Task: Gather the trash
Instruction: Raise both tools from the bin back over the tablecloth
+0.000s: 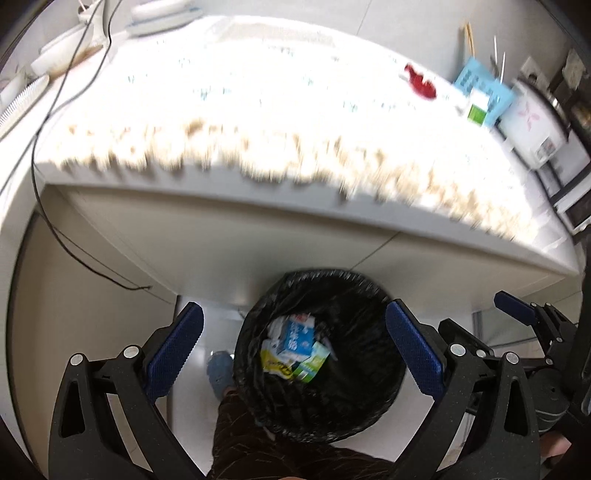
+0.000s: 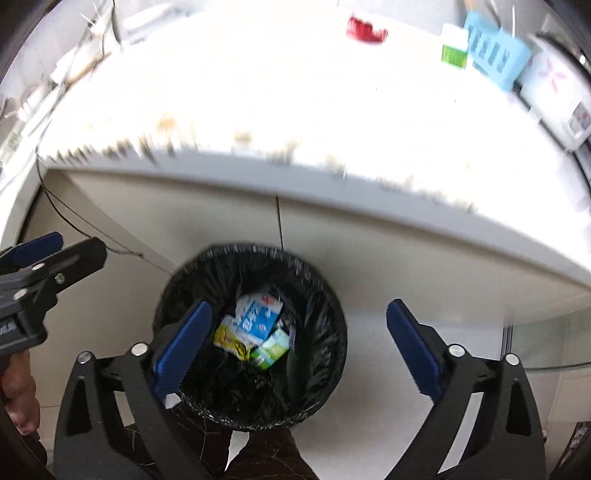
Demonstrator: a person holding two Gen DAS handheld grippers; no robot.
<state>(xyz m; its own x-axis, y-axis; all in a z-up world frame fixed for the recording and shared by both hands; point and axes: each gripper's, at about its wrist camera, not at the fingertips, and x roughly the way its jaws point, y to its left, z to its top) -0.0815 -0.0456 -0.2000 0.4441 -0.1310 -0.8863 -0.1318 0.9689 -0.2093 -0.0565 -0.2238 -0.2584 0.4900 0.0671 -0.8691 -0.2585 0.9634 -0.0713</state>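
Both claws, left claw [image 1: 293, 354] and right claw [image 2: 299, 343], hang apart and empty above the bin [image 2: 325, 295], which holds cartons [image 2: 258, 319]. Next, I judge, is the red wrapper [image 2: 365, 29] on the counter [image 2: 295, 110].

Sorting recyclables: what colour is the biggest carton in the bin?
Blue and white carton, clearest in the right wrist view.

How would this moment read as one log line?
left tool: open, empty | right tool: open, empty | bin: cartons inside | red wrapper: on counter
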